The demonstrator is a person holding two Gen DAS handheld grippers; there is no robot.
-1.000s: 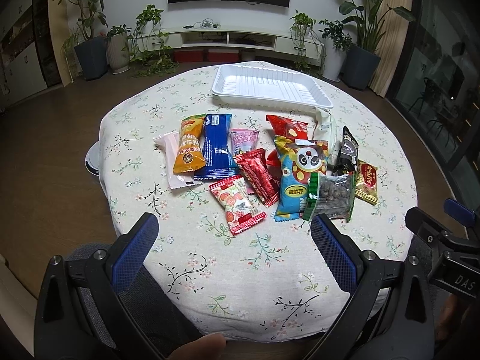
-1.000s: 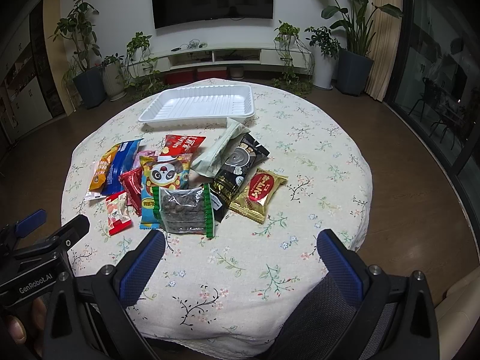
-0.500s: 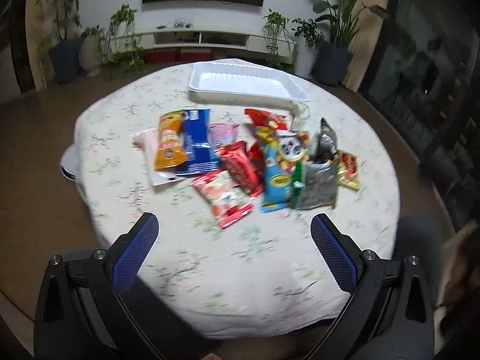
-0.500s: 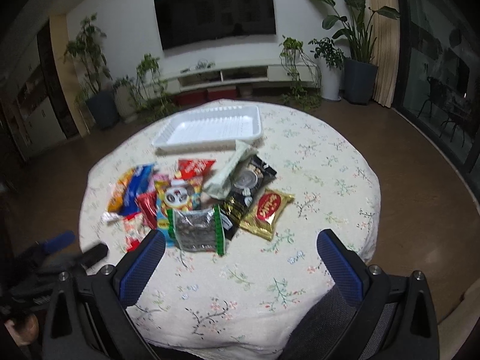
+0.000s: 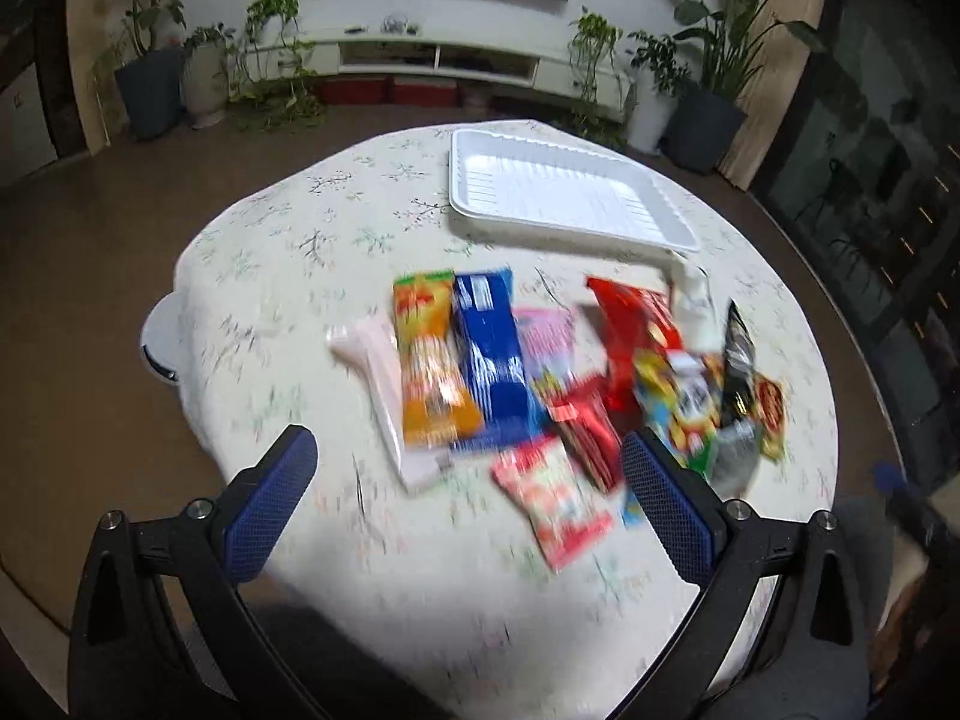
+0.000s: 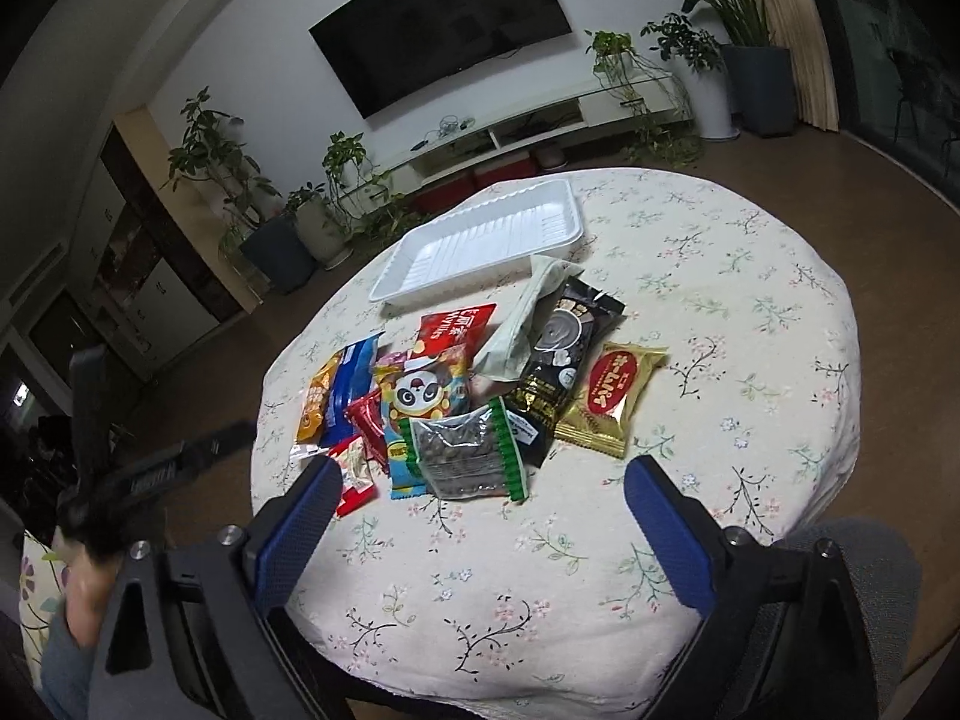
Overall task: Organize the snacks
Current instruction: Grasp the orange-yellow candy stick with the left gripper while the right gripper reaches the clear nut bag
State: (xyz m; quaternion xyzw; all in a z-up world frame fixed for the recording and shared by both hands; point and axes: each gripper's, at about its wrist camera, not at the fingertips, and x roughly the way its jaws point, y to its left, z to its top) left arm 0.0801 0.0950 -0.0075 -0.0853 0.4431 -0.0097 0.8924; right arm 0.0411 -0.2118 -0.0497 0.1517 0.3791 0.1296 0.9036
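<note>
Several snack packets lie in a pile mid-table, in front of an empty white tray (image 5: 558, 192) (image 6: 486, 246). In the blurred left wrist view my left gripper (image 5: 468, 441) hangs open over the pile's near left end, above an orange packet (image 5: 432, 378), a blue packet (image 5: 492, 354) and a red-and-white packet (image 5: 558, 498). My right gripper (image 6: 483, 471) hovers just short of a green-edged bag of dark nuts (image 6: 465, 456). Its jaws are closing, wide apart, with nothing between them. A gold-and-red packet (image 6: 612, 399) and a black packet (image 6: 555, 360) lie to the right.
The round table (image 6: 720, 300) wears a floral cloth and drops off on all sides. A person's hand (image 6: 84, 588) holds the left gripper's body (image 6: 156, 468) at the left of the right wrist view. Potted plants, a low TV shelf and a wall screen stand behind.
The left gripper has swept forward over the table toward the pile's left end, blurring its view. The right gripper has rolled, tilting its view, and its jaws have narrowed a little.
</note>
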